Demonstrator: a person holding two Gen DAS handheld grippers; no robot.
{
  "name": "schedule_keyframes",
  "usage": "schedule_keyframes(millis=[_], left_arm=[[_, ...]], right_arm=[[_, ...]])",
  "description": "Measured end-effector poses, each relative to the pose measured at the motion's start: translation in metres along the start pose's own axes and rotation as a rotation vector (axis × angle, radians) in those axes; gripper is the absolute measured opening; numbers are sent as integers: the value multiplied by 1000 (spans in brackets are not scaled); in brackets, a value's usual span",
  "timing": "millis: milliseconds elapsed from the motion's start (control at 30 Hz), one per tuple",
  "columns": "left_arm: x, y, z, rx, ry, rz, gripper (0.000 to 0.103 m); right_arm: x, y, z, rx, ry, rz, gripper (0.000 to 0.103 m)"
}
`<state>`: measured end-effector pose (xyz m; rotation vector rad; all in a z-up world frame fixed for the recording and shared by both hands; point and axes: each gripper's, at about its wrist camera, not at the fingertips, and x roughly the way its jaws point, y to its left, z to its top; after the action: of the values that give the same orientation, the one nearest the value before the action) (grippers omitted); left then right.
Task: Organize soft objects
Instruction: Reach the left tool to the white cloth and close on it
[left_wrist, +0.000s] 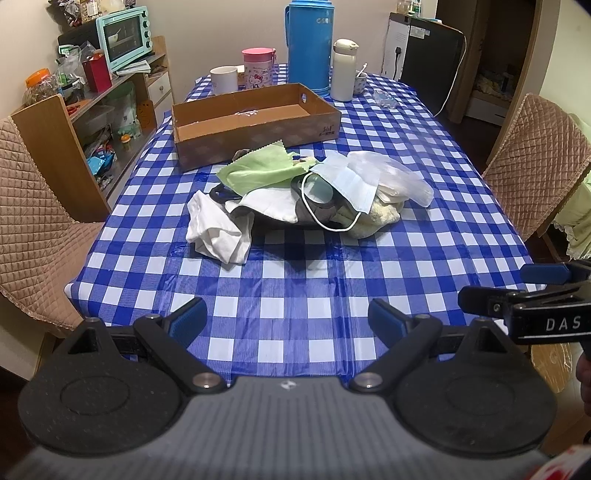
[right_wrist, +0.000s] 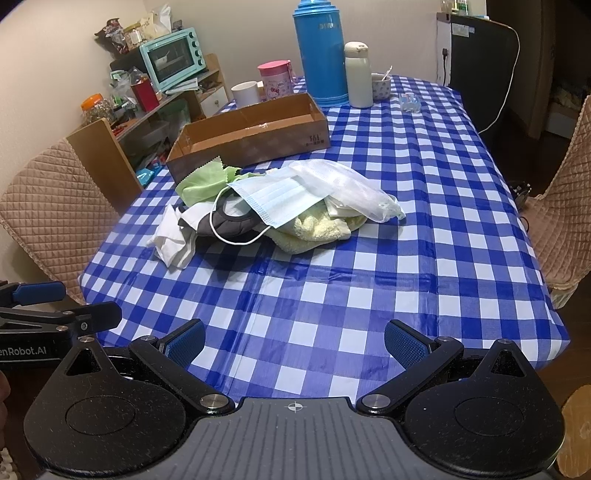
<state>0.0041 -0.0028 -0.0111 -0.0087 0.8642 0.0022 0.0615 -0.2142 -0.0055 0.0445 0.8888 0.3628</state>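
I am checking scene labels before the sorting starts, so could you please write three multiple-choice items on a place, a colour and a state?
1. Where is the cardboard box?
A. Beyond the pile
B. On a chair
C. Under the pile

2. What colour is the tall flask?
A. Red
B. Blue
C. Green

3. How is the left claw?
A. Shut on the mask
B. Shut, holding nothing
C. Open, holding nothing

Answers: 1 A, the box sits on the table past the pile. 2 B, its body is plainly blue. 3 C, its fingers stand wide apart over bare tablecloth, and the mask lies on the pile.
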Motion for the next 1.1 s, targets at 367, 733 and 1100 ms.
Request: schedule_keyframes(millis=[367,733,1100], left_arm=[[16,15,7,-20,22,15,93],[29,35,25,-53,42,63,93],[60,58,40,-45,54,62,91]], right_arm=[[17,-8,8,15,13,3,103],[34,-18,26,38,-16,1,103],[67,-27,42,14,-33,-28,98]])
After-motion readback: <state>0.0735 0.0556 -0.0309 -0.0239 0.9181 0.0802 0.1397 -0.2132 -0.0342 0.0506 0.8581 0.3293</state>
